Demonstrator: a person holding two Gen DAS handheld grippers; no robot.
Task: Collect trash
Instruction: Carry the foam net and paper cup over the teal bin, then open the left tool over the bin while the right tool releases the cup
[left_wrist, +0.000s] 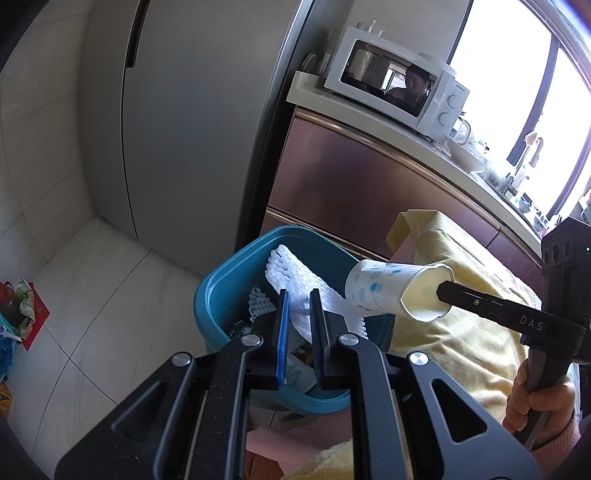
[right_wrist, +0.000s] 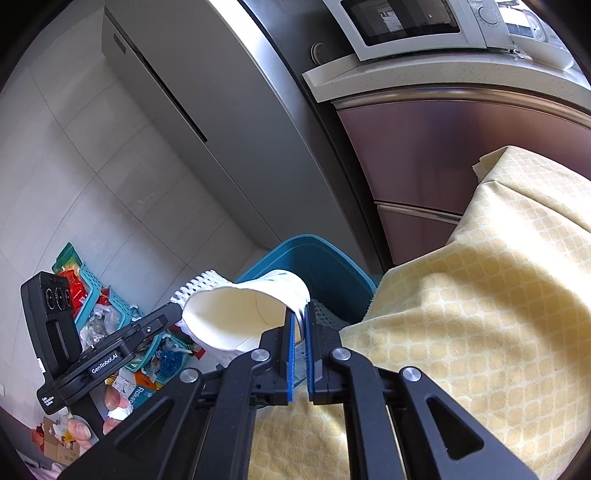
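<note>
My left gripper (left_wrist: 299, 295) is shut on a white foam fruit net (left_wrist: 295, 280) and holds it over the blue trash bin (left_wrist: 221, 280). My right gripper (right_wrist: 300, 314) is shut on the rim of a white paper cup with blue dots (right_wrist: 236, 317); the cup lies on its side above the bin (right_wrist: 325, 266). In the left wrist view the cup (left_wrist: 384, 291) hangs at the bin's right edge with a right finger (left_wrist: 480, 306) inside its mouth. The bin holds more foam net and scraps.
A table under a yellow cloth (right_wrist: 480, 295) stands right of the bin. A grey fridge (left_wrist: 177, 129) and brown cabinets (left_wrist: 351, 184) with a microwave (left_wrist: 395, 88) stand behind. Teal baskets and mixed litter (right_wrist: 110, 321) lie on the tiled floor at left.
</note>
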